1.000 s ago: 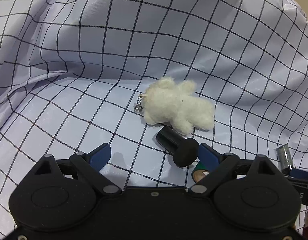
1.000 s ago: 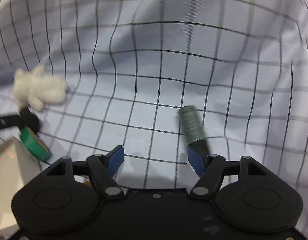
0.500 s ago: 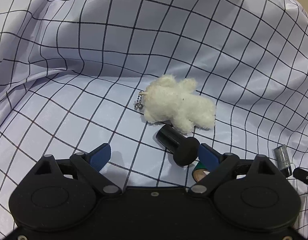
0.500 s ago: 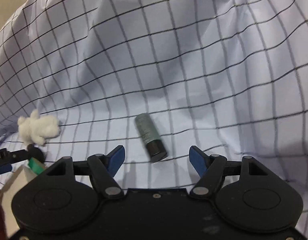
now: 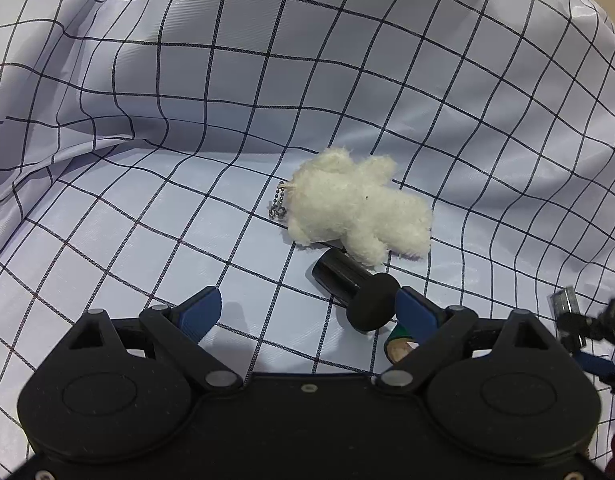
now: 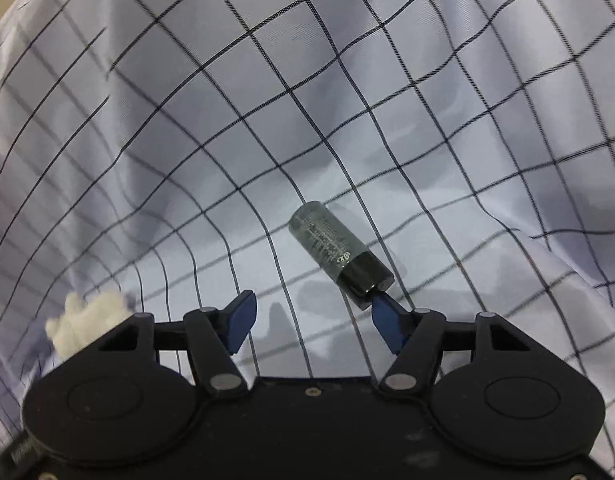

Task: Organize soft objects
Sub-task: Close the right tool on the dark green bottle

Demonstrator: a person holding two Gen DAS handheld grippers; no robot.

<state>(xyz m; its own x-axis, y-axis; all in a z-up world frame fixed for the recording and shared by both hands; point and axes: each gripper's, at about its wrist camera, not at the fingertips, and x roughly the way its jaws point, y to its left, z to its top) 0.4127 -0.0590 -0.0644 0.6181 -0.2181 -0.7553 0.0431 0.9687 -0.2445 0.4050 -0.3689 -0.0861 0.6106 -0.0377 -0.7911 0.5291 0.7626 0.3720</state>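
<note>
The checked cloth [image 5: 147, 220] sags like a hollow; no bench edge shows. The white plush toy [image 5: 359, 216] lies near its middle, long axis toward the right, bead chain at left. Left claw [image 5: 307, 312] spread: approach past the black cylinder [image 5: 343, 276]. Right claw [image 6: 311, 320] spread, perhaps touching the grey tube [image 6: 335, 248].
</note>
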